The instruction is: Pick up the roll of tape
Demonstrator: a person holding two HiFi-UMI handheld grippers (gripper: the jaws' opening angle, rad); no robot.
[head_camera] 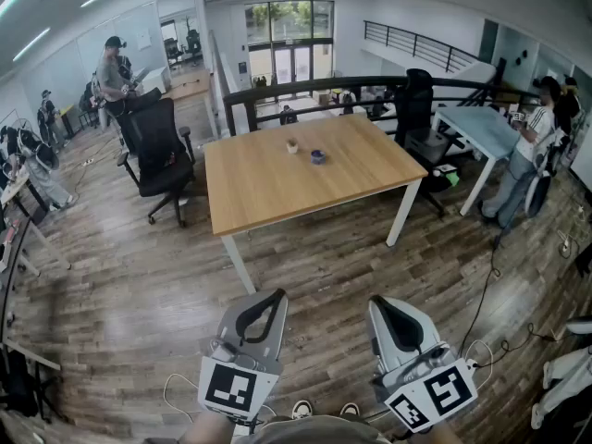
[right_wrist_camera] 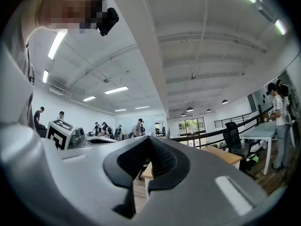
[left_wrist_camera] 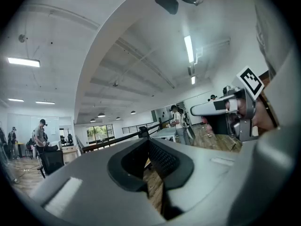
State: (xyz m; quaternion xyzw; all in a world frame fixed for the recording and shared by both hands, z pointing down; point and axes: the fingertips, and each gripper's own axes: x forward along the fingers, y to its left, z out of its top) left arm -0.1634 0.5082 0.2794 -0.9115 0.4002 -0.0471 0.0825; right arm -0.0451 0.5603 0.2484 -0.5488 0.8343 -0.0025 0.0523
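The roll of tape [head_camera: 317, 156], small and dark blue, lies flat near the far middle of the wooden table [head_camera: 277, 188]. Both grippers are held low at the bottom of the head view, well short of the table and far from the tape. My left gripper [head_camera: 275, 297] has its jaws together with nothing between them. My right gripper [head_camera: 382, 304] is likewise shut and empty. In the left gripper view the left gripper's [left_wrist_camera: 147, 143] pads meet at the tip. The right gripper view shows the right gripper [right_wrist_camera: 147, 142] shut, with a corner of the table [right_wrist_camera: 225, 155] beyond.
A small beige object [head_camera: 292, 145] sits on the table left of the tape. A black office chair [head_camera: 159, 155] stands at the table's left, another chair [head_camera: 413, 104] and a pale blue table [head_camera: 481, 128] at the right. People stand at both sides of the room. A railing [head_camera: 305, 86] runs behind.
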